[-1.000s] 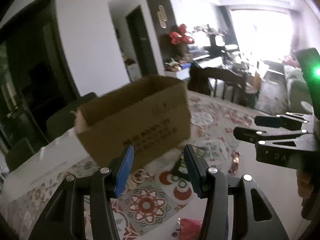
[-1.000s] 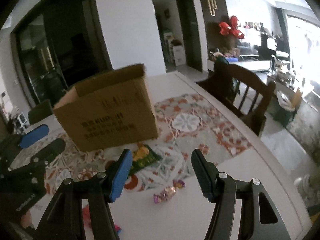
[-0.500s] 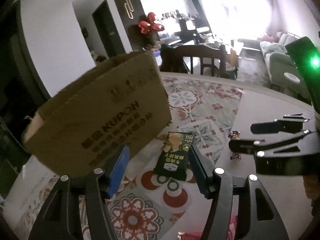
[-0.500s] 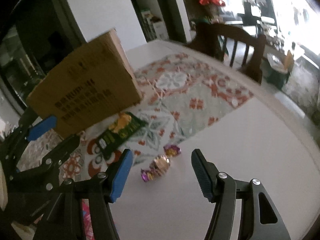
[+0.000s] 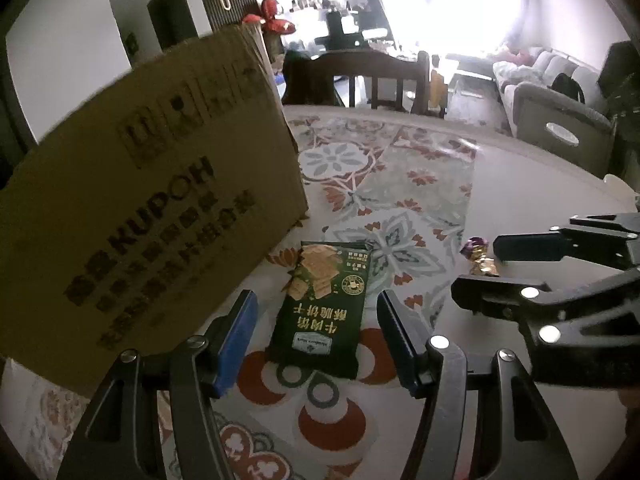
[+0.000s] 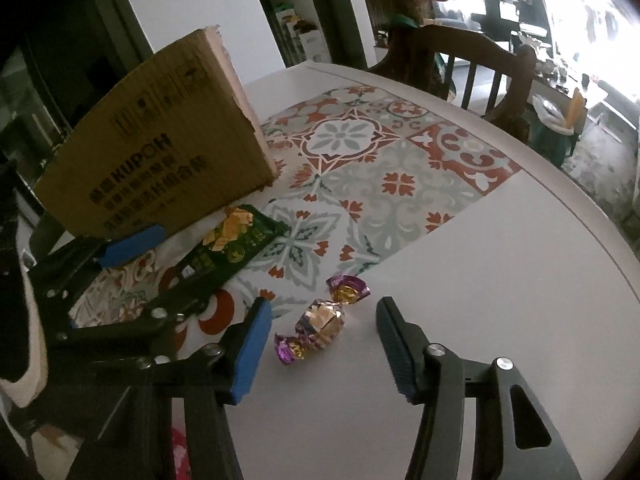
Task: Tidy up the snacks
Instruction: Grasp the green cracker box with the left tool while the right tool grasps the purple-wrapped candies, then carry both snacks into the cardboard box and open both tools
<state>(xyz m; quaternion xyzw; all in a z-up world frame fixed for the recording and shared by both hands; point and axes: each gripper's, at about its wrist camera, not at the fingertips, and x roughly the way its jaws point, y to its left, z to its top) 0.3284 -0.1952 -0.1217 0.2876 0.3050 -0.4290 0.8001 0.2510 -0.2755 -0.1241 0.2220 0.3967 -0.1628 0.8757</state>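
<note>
1. Two open grippers, two views. Left wrist view: left gripper (image 5: 316,332) has its jaws spread wide, nothing between the pads.
2. Green packet (image 5: 326,308) lies flat on the patterned mat (image 5: 400,184), lined up with the gap between the left fingers (image 5: 236,340). Its near end sits between the blue pads but touches neither.
3. Box (image 5: 140,208) stands just left of the packet, printed side to the camera, and fills the left half of the view. Its lower corner sits close to the left pad.
4. Right gripper (image 5: 504,268) enters from the right edge, jaws apart. Candy (image 5: 478,258) shows just past its fingertips, on the white table (image 5: 540,184).
5. Chair (image 5: 360,76) stands at the table's far side.
6. Right wrist view: right gripper (image 6: 320,340) is also spread wide and holds nothing.
7. Candy (image 6: 324,320), purple and gold wrapper with twisted ends, lies on the bare table (image 6: 500,280) in the gap between the right fingers (image 6: 252,352), nearer the left pad. No contact visible.
8. Packet (image 6: 232,244) lies on the mat (image 6: 380,168) up and left of the candy, near but apart from it.
9. Left gripper (image 6: 160,268) comes in from the left, its fingers on either side of the packet's near end, jaws apart.
10. Box (image 6: 160,152) stands behind the packet, on the table's left part.
11. Something pink (image 6: 178,452) shows at the bottom edge, mostly hidden; cannot tell what it is.
</note>
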